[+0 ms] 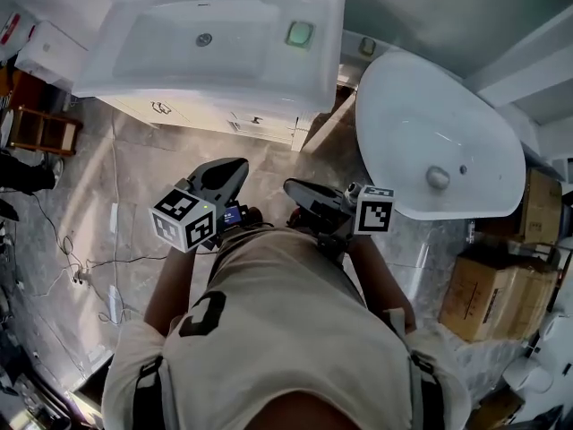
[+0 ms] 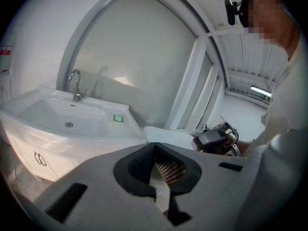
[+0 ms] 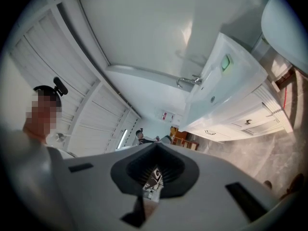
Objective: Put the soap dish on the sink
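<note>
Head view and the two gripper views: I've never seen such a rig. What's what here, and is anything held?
No robot here: a person wears a head camera and holds a two-jaw gripper in each hand. The head view looks steeply down over the person's chest; each gripper view comes from a camera riding on that gripper, looking along its jaws. The left gripper and right gripper are both shut, with nothing between the jaws. Ahead stands a white sink on a cabinet; a small green soap dish sits on its counter, right of the bowl. A separate oval basin and cardboard boxes stand to the right.
</note>
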`<action>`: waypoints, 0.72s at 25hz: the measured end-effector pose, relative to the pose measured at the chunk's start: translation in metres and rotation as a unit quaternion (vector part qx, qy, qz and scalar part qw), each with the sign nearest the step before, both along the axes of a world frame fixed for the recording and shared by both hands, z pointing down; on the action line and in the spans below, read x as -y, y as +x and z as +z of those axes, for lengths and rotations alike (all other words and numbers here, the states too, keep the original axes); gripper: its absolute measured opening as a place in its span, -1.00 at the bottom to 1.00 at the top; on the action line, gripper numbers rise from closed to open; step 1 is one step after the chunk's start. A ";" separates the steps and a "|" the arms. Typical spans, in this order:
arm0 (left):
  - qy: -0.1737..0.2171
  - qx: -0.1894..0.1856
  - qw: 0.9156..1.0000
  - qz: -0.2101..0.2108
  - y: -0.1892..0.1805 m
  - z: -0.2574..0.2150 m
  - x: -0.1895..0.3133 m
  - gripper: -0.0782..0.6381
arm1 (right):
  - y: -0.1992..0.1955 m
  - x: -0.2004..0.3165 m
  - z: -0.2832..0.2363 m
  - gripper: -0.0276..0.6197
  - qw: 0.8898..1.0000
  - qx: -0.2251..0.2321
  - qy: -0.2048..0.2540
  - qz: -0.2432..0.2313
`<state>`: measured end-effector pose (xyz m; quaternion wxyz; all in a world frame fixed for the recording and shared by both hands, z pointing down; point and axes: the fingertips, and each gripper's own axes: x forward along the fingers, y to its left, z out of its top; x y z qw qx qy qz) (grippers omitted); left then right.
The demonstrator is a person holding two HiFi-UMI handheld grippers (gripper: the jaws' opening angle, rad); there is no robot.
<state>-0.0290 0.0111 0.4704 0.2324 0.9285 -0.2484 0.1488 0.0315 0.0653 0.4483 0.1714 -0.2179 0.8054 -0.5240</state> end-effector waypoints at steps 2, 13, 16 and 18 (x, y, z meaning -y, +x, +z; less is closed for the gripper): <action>-0.003 -0.002 1.000 -0.003 -0.021 0.003 0.002 -0.73 | -0.020 0.002 0.001 -0.88 1.000 -0.003 -0.008 -0.007; -0.039 -0.038 0.998 -0.042 -0.115 0.026 0.013 -0.73 | -0.094 0.004 0.011 -0.88 0.998 -0.049 -0.027 -0.013; -0.039 -0.046 0.998 -0.034 -0.126 0.027 0.007 -0.73 | -0.109 -0.004 0.013 -0.88 0.998 -0.054 -0.027 -0.011; -0.039 -0.050 0.998 -0.025 -0.129 0.027 0.000 -0.73 | -0.117 -0.010 0.012 -0.88 0.998 -0.056 -0.026 -0.009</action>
